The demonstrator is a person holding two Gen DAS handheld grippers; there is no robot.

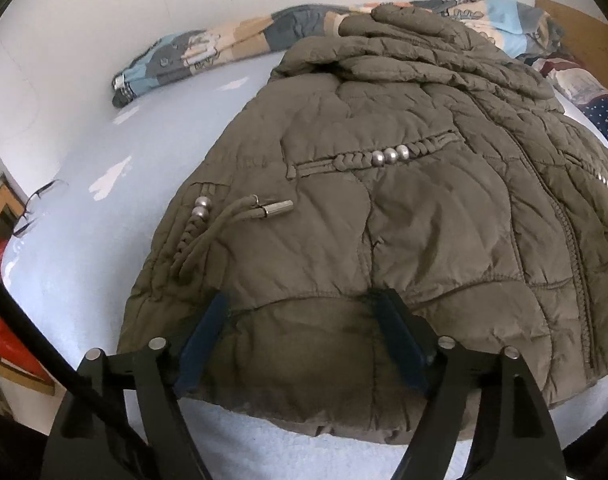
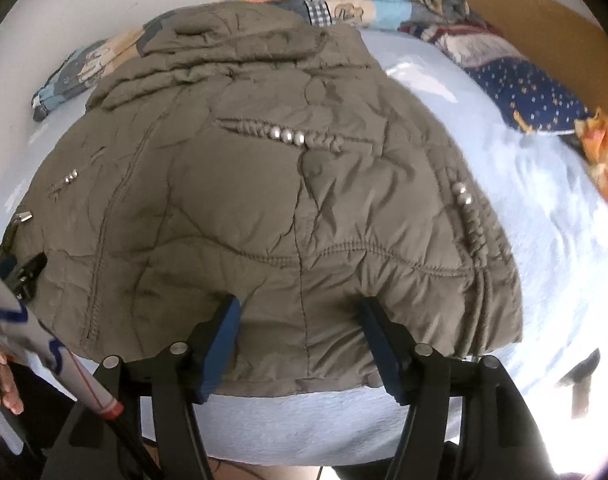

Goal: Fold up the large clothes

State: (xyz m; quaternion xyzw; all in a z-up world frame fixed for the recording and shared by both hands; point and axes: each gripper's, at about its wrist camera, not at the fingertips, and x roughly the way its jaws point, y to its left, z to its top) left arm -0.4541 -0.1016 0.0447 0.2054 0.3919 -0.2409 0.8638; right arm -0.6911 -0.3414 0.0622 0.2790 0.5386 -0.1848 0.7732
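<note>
An olive-brown quilted jacket (image 1: 404, 208) lies flat on the pale blue bed, its hem toward me and its hood and sleeves bunched at the far end. My left gripper (image 1: 300, 304) is open, and its blue pads (image 1: 202, 344) straddle the hem near the left corner, beside a drawstring with metal tips (image 1: 278, 208). In the right wrist view the same jacket (image 2: 244, 200) fills the middle. My right gripper (image 2: 300, 306) is open too, with its fingers wide over the hem toward the right corner. The fabric lies loose between both pairs of jaws.
A patterned quilt (image 1: 208, 52) is rolled along the white wall behind the jacket. A dark blue starred pillow (image 2: 536, 96) and an orange cloth (image 2: 604, 152) lie at the right. A person's hand (image 2: 2, 384) holds a white handle at the lower left. A wooden headboard (image 2: 544, 16) stands at the back right.
</note>
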